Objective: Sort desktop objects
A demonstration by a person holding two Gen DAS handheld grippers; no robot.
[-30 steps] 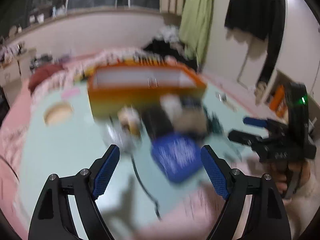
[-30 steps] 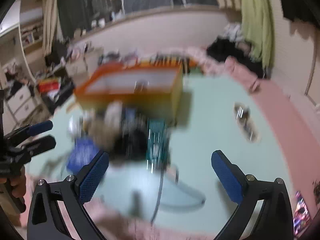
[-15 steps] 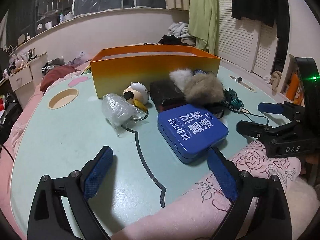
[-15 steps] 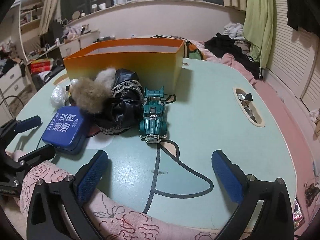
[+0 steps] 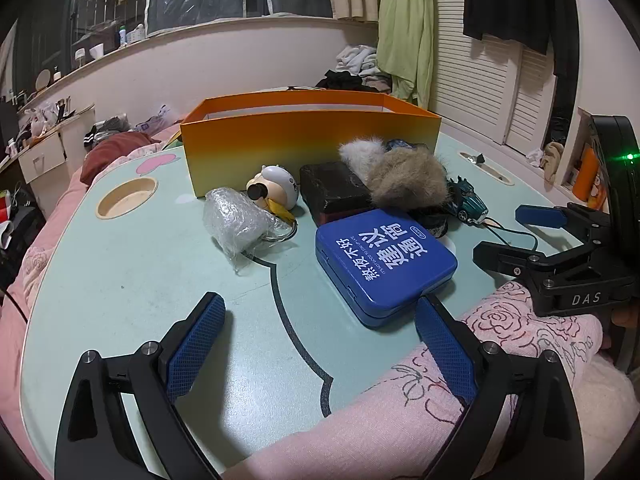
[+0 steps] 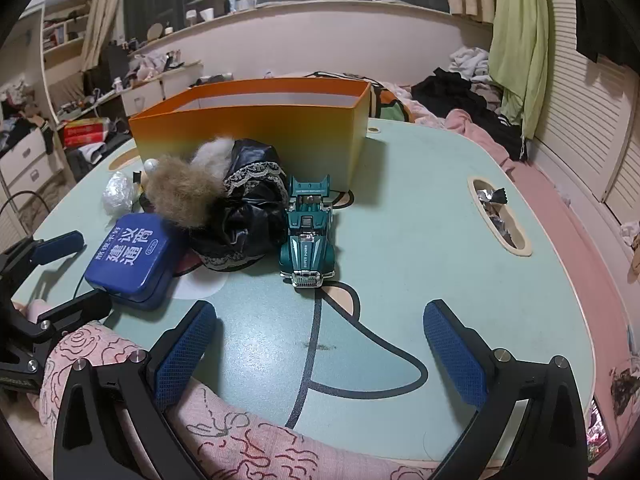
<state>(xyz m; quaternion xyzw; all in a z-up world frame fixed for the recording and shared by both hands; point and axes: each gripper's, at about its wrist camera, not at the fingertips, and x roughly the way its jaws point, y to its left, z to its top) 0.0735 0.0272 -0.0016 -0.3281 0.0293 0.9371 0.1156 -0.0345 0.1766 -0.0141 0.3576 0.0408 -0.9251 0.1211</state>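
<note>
An orange box [image 5: 308,136] [image 6: 256,128] stands open-topped at the back of a pale green table [image 5: 120,280]. In front of it lie a blue tin [image 5: 384,256] [image 6: 130,258], a bubble-wrapped bundle [image 5: 236,220], a small white figure [image 5: 276,186], a black block [image 5: 334,188], a furry tuft [image 5: 404,178] [image 6: 182,192], black lacy fabric [image 6: 244,216] and a teal toy car [image 6: 310,240] [image 5: 468,200]. My left gripper [image 5: 316,332] is open near the table's front edge, nothing between its fingers. My right gripper [image 6: 316,340] is open too, empty, in front of the car.
A pink rose-patterned cloth [image 5: 400,392] [image 6: 224,436] lies along the table's near edge. A round cup recess [image 5: 126,198] is at the left and an oval slot [image 6: 498,216] with wrappers at the right. Clothes and cluttered furniture surround the table.
The blurred earlier views have steadied. My left gripper's fingers have spread wider and it sank a little toward the table. The objects have not moved.
</note>
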